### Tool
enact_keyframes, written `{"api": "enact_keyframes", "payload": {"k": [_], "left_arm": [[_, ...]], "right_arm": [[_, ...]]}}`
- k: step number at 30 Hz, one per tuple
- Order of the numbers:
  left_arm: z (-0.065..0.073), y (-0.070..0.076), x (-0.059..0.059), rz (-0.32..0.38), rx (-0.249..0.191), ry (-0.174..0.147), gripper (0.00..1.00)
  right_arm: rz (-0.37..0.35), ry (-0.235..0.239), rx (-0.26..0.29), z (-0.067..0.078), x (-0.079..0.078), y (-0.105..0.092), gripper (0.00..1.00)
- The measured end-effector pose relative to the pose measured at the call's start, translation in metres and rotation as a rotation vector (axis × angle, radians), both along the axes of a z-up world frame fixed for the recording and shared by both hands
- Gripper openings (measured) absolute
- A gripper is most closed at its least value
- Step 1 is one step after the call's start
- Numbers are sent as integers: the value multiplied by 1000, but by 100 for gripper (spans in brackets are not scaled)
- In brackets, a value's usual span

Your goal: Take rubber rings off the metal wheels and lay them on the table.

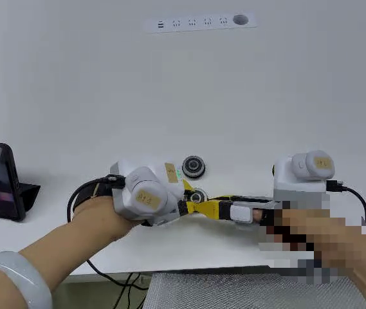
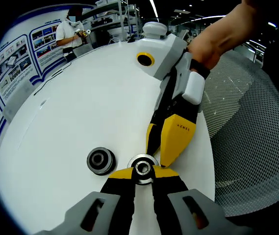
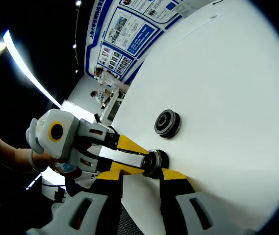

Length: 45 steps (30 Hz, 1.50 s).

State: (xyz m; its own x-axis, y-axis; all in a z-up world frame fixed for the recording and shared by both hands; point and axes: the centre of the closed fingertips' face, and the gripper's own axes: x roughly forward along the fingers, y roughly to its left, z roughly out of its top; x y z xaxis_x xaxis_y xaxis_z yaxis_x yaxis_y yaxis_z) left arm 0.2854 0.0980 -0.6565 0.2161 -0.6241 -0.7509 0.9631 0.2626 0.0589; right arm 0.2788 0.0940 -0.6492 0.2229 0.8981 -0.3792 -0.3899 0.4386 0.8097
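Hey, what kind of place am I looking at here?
Probably a lab or demo hall: a white workbench with a power strip, poster boards along the wall, and metal shelving behind.

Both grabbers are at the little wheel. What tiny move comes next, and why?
Probably close the right gripper on the black rubber ring and pull it off. The left gripper pinches the small round metal wheel, the ring looks still on, and the right jaws sit at its edge.
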Motion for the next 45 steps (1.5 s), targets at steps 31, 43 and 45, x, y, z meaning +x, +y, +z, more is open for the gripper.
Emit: {"api": "enact_keyframes", "payload": {"k": [31, 43, 45], "left_arm": [[0, -1, 1, 1, -4, 1, 13], [-1, -1, 0, 1, -4, 1, 13], [-1, -1, 0, 0, -5, 1, 13]], "right_arm": [[7, -57, -3, 2, 15, 10, 38], [36, -66, -13, 3, 17, 12, 41], [42, -62, -9, 4, 16, 11, 42]]}}
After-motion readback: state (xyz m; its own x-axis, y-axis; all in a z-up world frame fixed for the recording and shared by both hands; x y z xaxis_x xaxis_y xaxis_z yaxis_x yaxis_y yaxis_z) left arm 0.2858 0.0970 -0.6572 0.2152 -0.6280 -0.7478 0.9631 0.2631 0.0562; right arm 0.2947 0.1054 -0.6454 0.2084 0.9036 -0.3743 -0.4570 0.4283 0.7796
